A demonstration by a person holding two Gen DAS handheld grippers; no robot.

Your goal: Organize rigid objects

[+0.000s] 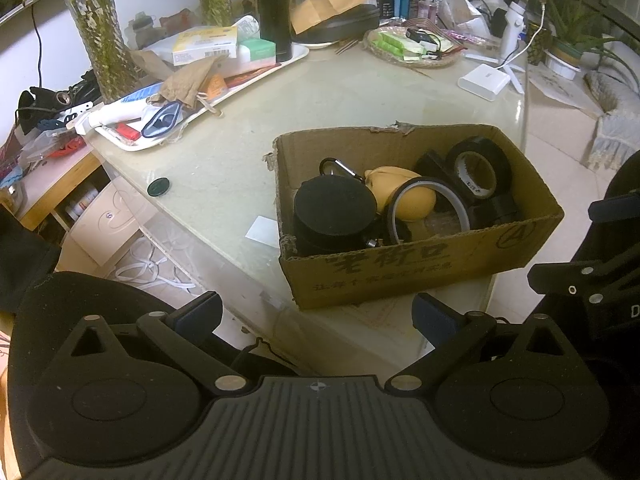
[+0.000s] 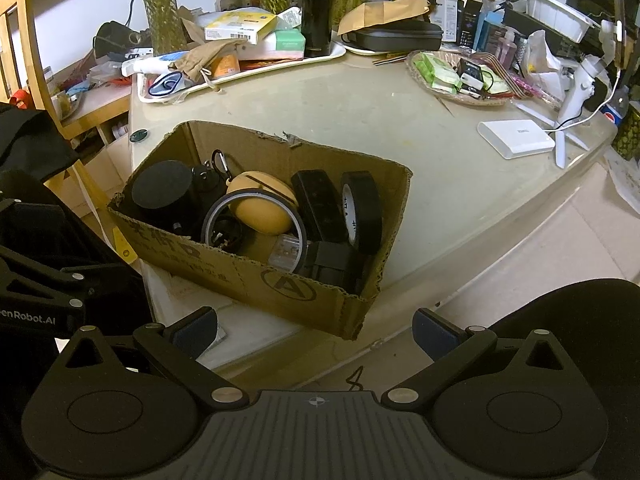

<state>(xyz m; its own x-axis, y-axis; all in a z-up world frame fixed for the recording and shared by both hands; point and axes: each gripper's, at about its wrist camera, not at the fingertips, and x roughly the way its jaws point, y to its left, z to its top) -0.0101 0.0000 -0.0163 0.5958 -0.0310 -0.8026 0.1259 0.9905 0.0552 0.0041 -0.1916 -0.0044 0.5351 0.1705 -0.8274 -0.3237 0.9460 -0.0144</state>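
On the surface my cardboard box holds tape rolls, both claws spread, empty.

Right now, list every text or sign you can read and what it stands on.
"enRobot.AI", start cut off: left gripper's body.
"A" in a circle: box front.
Large print on the box front: too blurred to read.
Tape roll core, yellow carton, white pack: print too small.

Black tongs, blue-padded fingertips
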